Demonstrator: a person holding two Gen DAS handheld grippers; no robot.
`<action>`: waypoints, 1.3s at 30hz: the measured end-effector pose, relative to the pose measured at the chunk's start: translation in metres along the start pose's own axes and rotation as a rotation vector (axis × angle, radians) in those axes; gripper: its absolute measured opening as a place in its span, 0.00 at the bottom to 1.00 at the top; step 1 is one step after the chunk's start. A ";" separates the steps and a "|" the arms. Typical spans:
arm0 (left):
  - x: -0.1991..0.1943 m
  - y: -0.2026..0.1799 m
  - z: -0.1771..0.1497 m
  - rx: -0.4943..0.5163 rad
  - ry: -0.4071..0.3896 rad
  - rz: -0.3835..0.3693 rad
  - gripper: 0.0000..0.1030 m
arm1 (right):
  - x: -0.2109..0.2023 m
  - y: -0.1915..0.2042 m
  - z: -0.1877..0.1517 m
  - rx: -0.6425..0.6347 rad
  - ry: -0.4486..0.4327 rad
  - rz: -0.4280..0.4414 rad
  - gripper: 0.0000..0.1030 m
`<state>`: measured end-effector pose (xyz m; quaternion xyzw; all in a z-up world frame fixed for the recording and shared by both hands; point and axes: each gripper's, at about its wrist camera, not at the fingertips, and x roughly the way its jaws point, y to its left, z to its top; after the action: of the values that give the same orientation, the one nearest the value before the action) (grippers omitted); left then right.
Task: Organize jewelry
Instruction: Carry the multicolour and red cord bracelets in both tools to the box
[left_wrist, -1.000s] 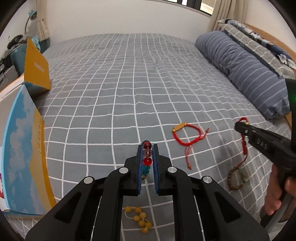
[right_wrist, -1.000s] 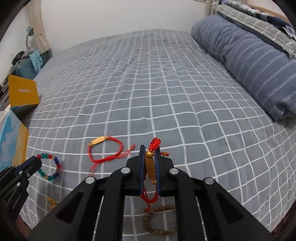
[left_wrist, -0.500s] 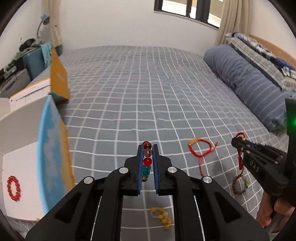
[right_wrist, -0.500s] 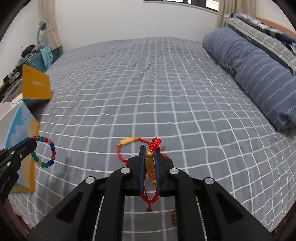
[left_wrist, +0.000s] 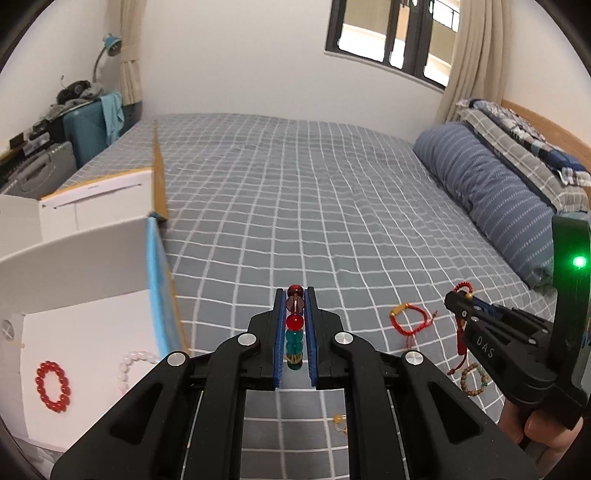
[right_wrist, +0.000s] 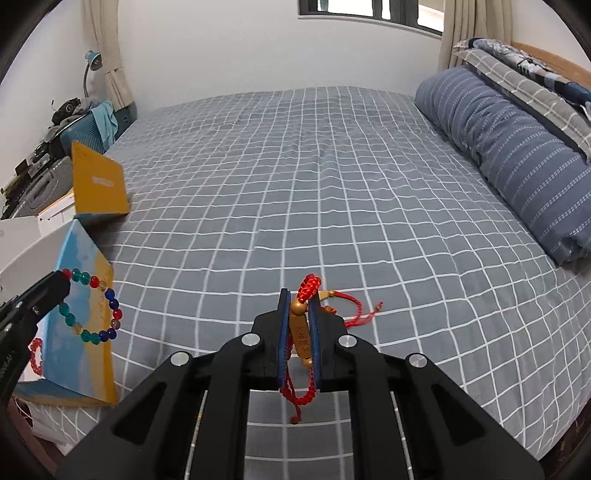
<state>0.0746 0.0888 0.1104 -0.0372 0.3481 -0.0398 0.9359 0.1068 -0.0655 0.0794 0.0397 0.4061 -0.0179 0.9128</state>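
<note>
My left gripper (left_wrist: 294, 295) is shut on a bracelet of red, teal and blue glass beads (left_wrist: 294, 328), held above the bed beside an open white box (left_wrist: 85, 332). From the right wrist view that bead bracelet (right_wrist: 92, 306) hangs as a loop from the left gripper (right_wrist: 62, 280). My right gripper (right_wrist: 298, 299) is shut on a red cord charm with a gold tablet (right_wrist: 301, 332); the same right gripper (left_wrist: 456, 299) shows at the right of the left wrist view. Inside the box lie a red bead bracelet (left_wrist: 51, 386) and a white bead bracelet (left_wrist: 129, 363).
On the grey checked bedspread (left_wrist: 295, 206) lie a red cord bracelet (left_wrist: 406, 321), a brown wooden bead bracelet (left_wrist: 474, 380) and yellow beads (left_wrist: 340, 421). The box's blue and orange lid (right_wrist: 79, 321) stands up. A striped bolster (left_wrist: 491, 199) lies at the right; luggage (left_wrist: 88, 125) stands at the left.
Both grippers have risen and moved left toward the white box, each still holding its piece. The box interior with the red and white bracelets has come into the left wrist view.
</note>
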 end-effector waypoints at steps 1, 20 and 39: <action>-0.005 0.003 0.001 -0.003 -0.011 -0.002 0.09 | -0.002 0.004 0.001 0.001 -0.003 0.005 0.09; -0.071 0.084 0.010 -0.150 -0.120 0.022 0.09 | -0.038 0.135 0.022 -0.140 -0.067 0.091 0.09; -0.096 0.228 -0.011 -0.271 -0.069 0.263 0.09 | -0.040 0.287 0.008 -0.298 -0.090 0.240 0.09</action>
<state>0.0066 0.3251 0.1420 -0.1184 0.3197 0.1315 0.9308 0.1044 0.2198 0.1315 -0.0488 0.3556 0.1494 0.9213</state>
